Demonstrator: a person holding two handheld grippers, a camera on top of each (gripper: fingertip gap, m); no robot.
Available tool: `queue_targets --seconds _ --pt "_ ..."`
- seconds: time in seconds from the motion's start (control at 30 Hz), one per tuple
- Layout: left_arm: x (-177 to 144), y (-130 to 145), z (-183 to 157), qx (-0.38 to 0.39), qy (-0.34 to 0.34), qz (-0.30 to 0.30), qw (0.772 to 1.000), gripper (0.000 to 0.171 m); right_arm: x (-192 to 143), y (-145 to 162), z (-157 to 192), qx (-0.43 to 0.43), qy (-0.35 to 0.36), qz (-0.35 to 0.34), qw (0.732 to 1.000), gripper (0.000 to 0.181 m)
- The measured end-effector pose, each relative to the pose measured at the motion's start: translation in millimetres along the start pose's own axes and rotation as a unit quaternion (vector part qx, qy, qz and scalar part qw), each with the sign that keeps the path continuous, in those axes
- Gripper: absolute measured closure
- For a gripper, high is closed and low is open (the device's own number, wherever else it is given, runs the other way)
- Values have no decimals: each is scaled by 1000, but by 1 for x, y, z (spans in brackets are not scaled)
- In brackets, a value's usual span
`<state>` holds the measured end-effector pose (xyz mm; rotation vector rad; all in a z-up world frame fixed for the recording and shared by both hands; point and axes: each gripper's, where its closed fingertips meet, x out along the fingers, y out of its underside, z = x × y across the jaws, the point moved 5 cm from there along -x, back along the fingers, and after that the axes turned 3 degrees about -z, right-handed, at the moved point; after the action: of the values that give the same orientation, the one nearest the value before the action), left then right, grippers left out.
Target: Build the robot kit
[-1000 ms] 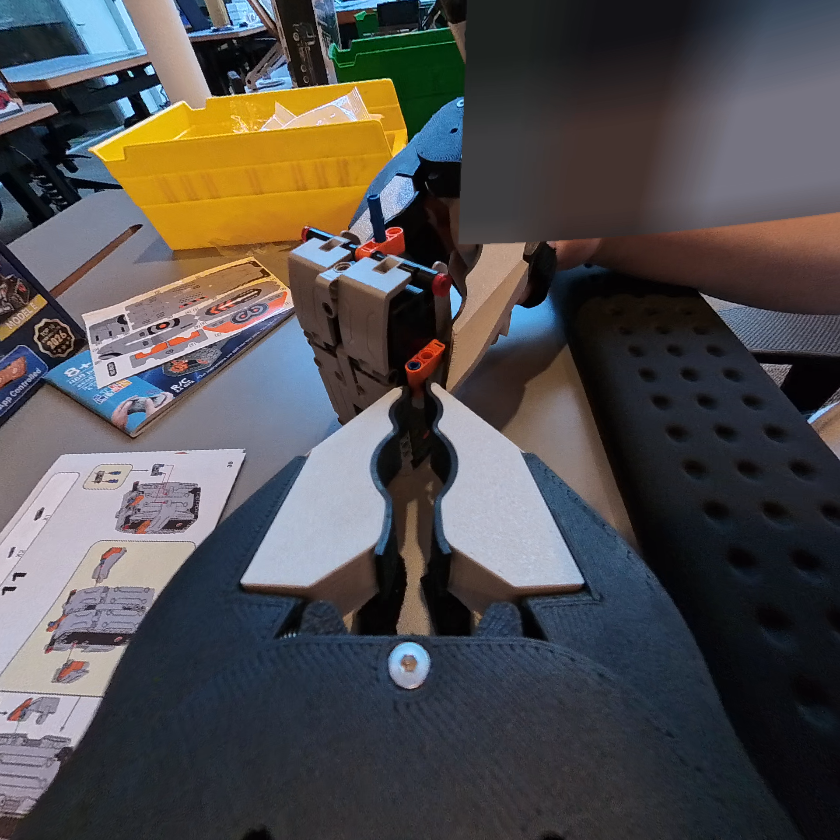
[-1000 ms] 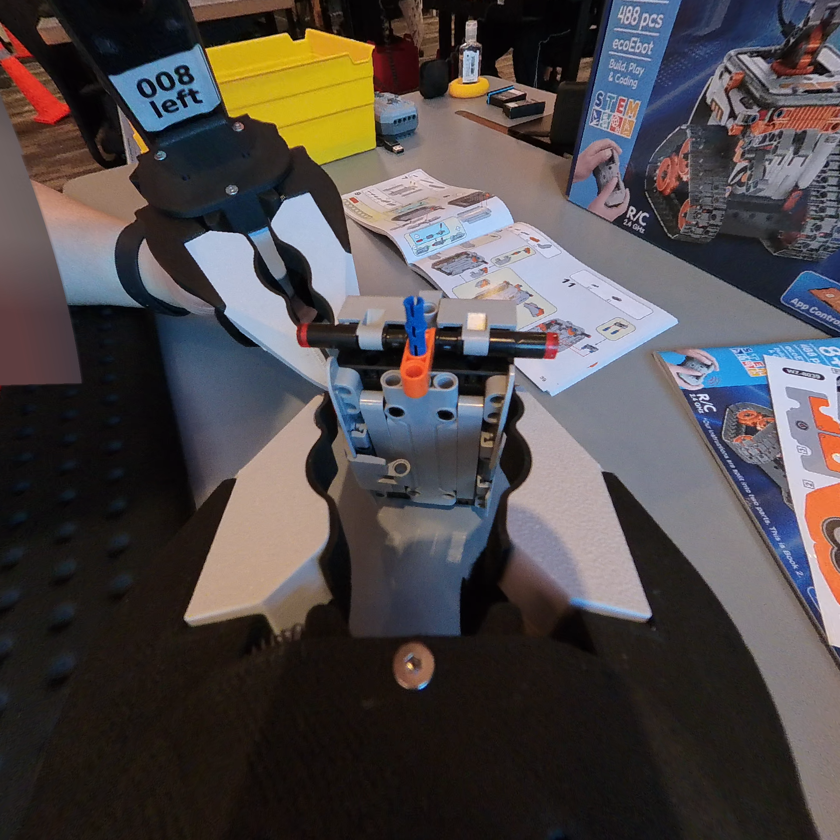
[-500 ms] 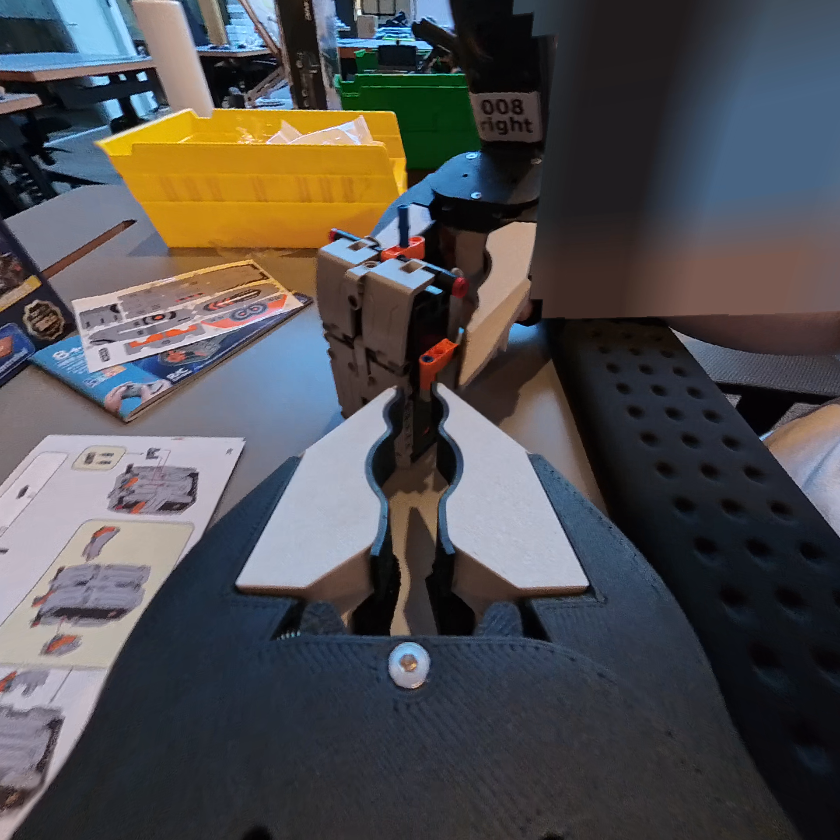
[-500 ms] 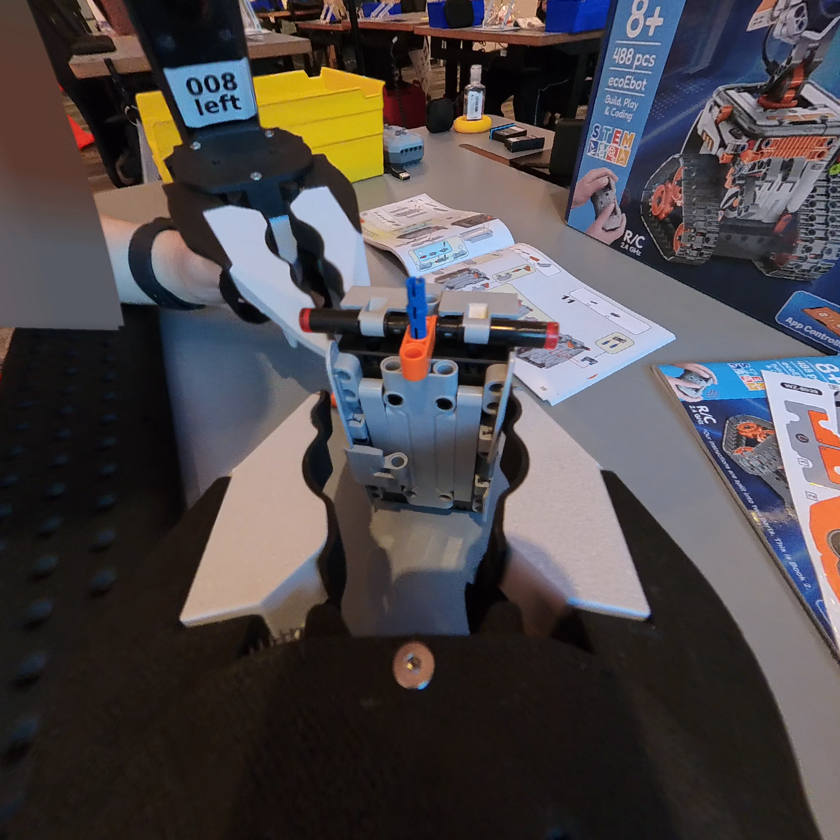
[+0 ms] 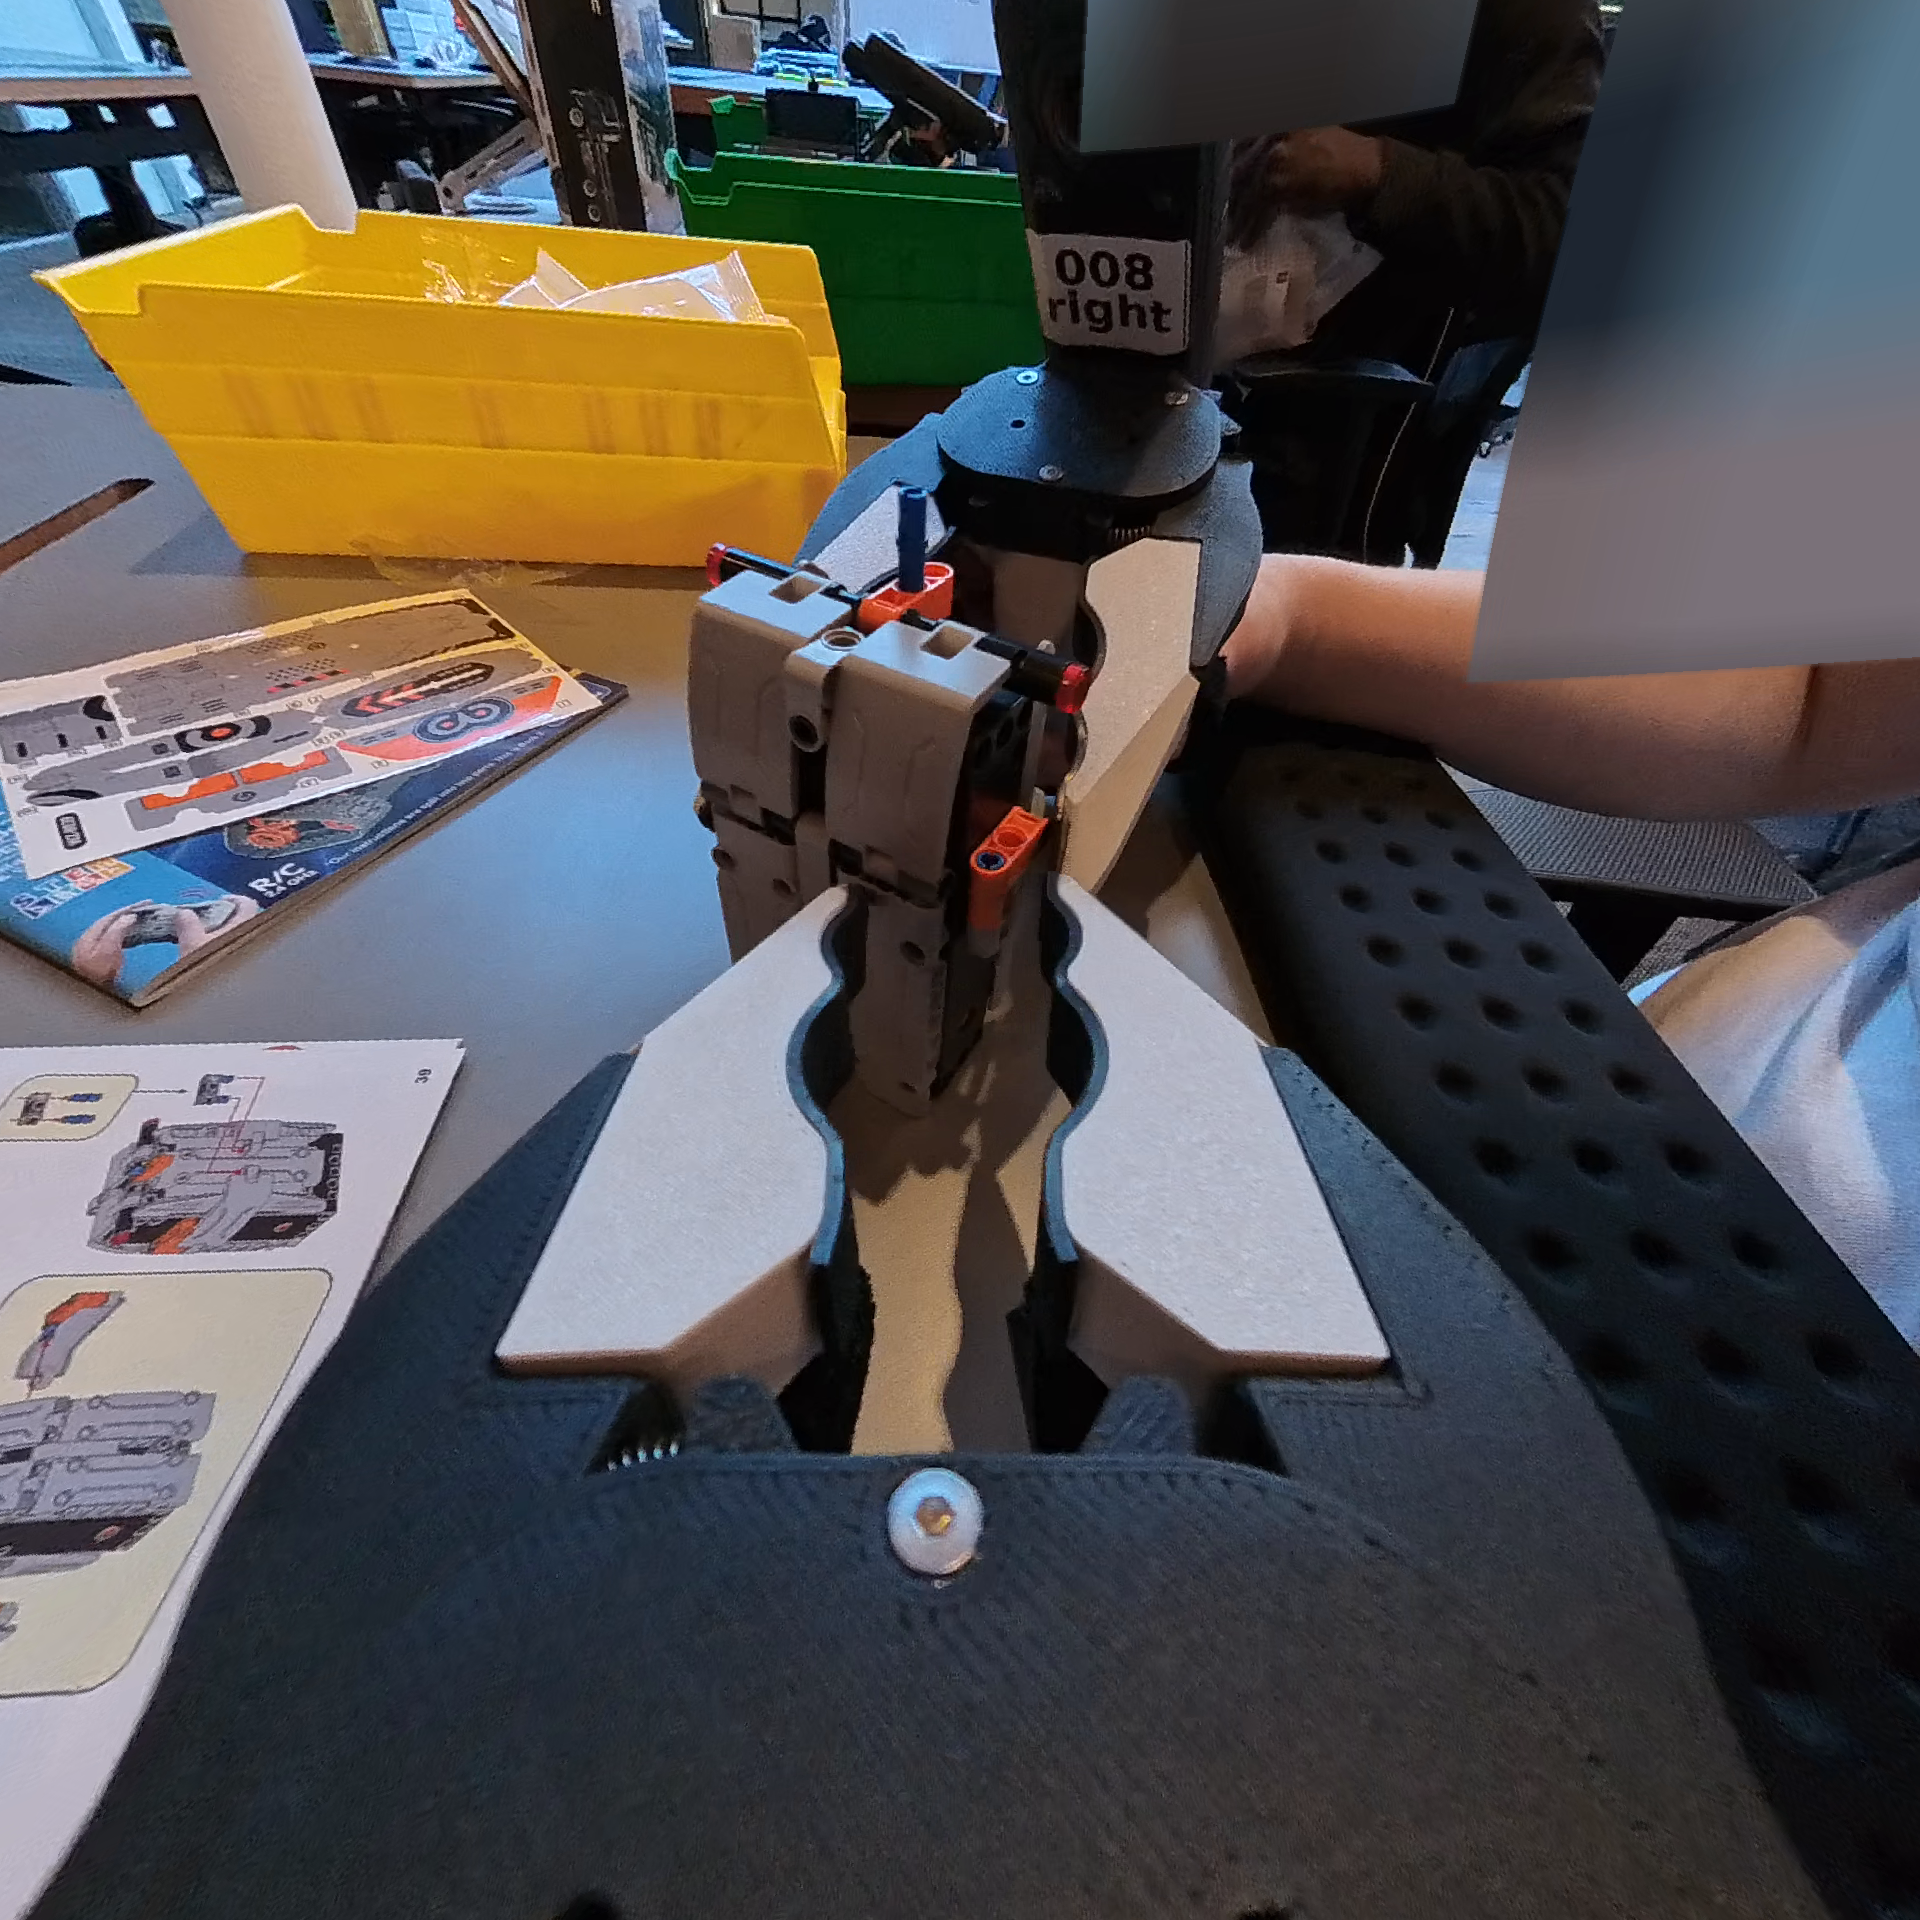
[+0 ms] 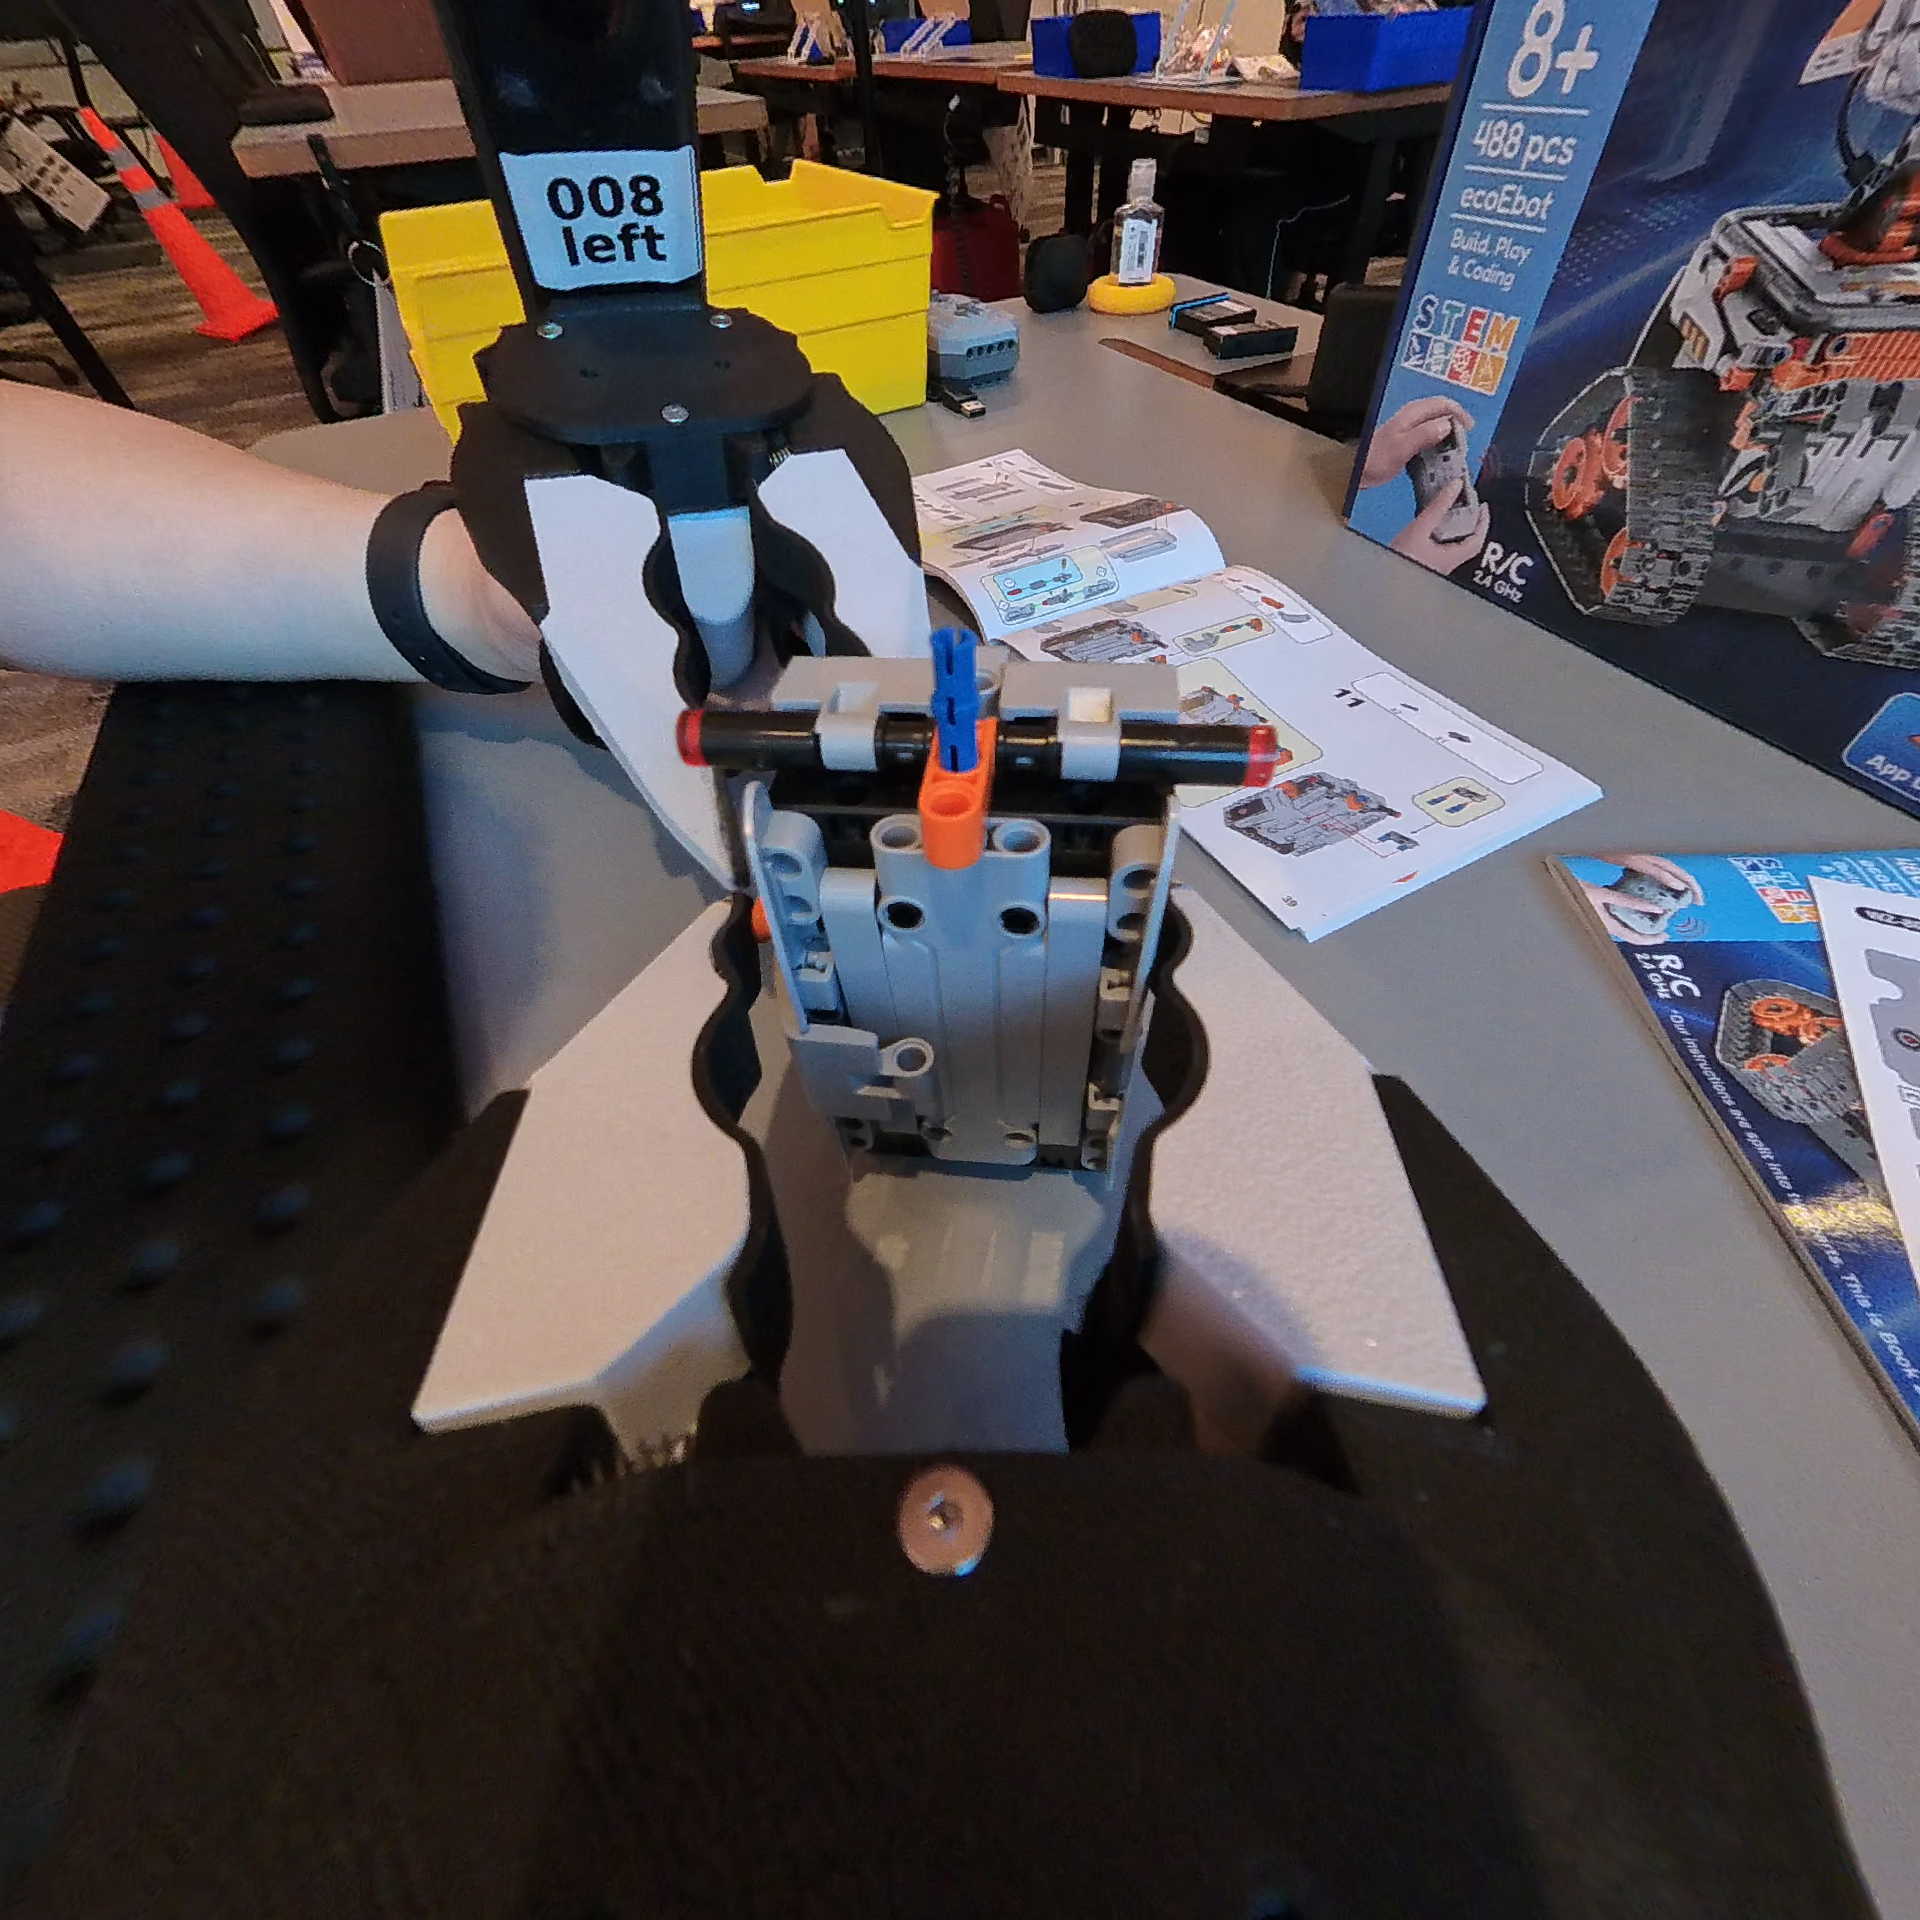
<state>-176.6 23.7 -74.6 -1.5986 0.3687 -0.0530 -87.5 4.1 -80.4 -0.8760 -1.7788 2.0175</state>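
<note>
A grey brick assembly [image 6: 961, 977] with a black cross axle [image 6: 971, 736] is clamped upright between the fingers of the right hand-held gripper [image 6: 956, 997] above the desk [image 6: 1455, 997]. The left hand-held gripper [image 5: 940, 997], parted, is set loosely around the assembly's lower edge beside an orange connector [image 5: 1000, 847].
</note>
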Motion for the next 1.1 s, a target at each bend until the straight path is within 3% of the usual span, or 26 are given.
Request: queue_targets --seconds 0.73,1.1 --pt "1 -2 3 -22 20 -25 999 145 -8 -3 0 18 -9 -24 1000 109" --pt "2 0 2 -7 5 -9 1000 152 -12 -1 -2 35 -2 -15 999 111"
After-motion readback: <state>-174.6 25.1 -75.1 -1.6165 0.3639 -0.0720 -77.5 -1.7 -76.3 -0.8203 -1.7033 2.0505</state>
